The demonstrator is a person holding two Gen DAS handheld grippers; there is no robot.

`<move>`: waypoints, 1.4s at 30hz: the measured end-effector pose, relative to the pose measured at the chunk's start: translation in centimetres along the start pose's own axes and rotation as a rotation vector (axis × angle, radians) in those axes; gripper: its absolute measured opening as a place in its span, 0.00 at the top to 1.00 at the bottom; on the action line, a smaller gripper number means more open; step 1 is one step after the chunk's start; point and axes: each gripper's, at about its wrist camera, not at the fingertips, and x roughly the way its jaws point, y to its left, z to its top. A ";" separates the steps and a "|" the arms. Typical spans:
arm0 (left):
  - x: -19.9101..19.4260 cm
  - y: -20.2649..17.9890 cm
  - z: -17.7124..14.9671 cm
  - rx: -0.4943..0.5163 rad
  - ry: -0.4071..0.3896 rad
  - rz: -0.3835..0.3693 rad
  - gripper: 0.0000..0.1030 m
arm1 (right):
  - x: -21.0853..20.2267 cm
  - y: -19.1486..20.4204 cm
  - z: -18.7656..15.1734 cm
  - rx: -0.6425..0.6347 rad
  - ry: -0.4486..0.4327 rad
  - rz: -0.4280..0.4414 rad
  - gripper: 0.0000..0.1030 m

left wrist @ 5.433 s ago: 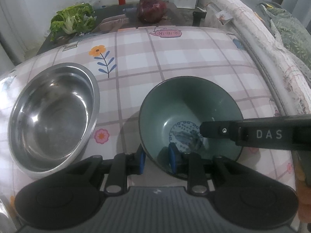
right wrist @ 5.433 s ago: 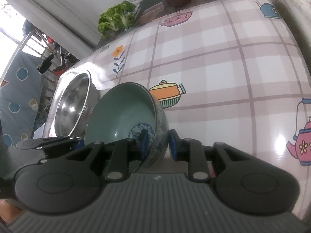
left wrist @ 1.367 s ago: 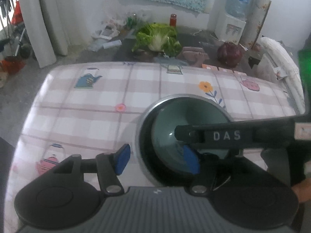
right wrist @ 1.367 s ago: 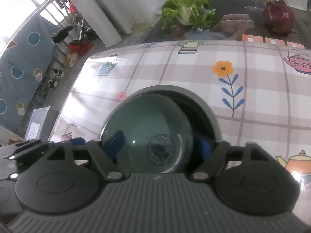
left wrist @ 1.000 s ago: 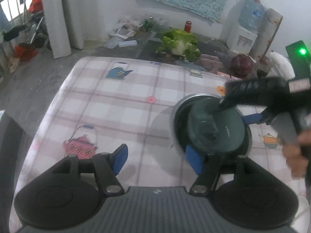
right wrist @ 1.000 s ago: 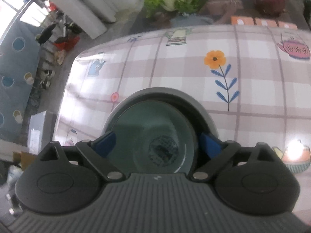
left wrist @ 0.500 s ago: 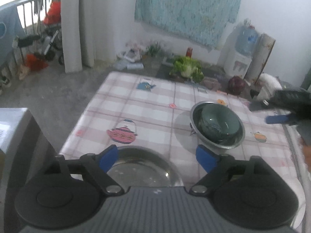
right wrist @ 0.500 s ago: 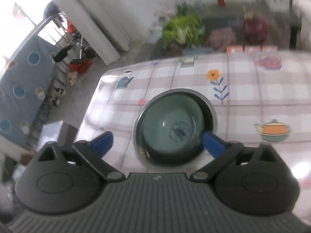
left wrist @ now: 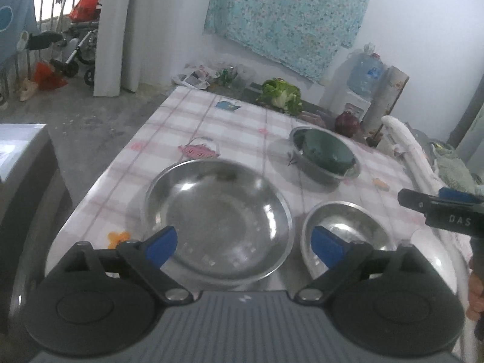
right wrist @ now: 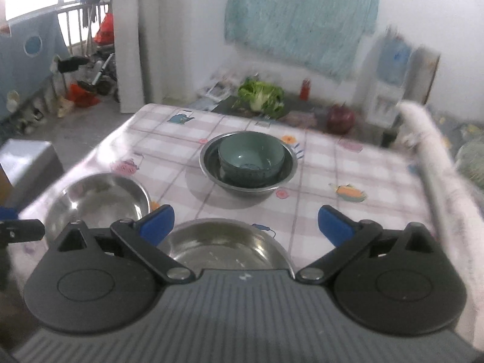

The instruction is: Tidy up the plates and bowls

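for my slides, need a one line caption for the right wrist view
Open right gripper above a steel bowl, facing a green bowl nested in a steel basin.

Shiny metal bowls (left wrist: 217, 220) sit ahead of the tool; the green bowl (right wrist: 251, 158) looks glazed; the counter (right wrist: 326, 187) has a glossy cover.

A checked, teapot-printed cloth (right wrist: 357, 181) covers the table. Beyond its far edge sit a leafy cabbage (right wrist: 261, 94), a dark red ball-shaped thing (right wrist: 340, 118) and a water dispenser (left wrist: 364, 83); a turquoise sheet (left wrist: 286, 18) hangs on the wall.
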 end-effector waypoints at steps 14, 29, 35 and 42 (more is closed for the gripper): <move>0.7 4.2 -2.7 -0.002 0.019 0.146 0.06 | -0.8 4.5 -4.5 0.254 0.022 0.377 0.01; 4.6 5.0 -1.3 -0.078 0.081 0.218 0.31 | 9.8 4.2 0.9 0.231 0.142 0.471 0.27; 6.7 5.8 -0.5 -0.070 0.126 0.270 0.46 | 14.1 8.0 1.9 0.097 0.207 0.456 0.49; 7.4 6.0 -0.7 -0.050 0.156 0.257 0.64 | 17.2 10.6 0.9 -0.002 0.262 0.404 0.69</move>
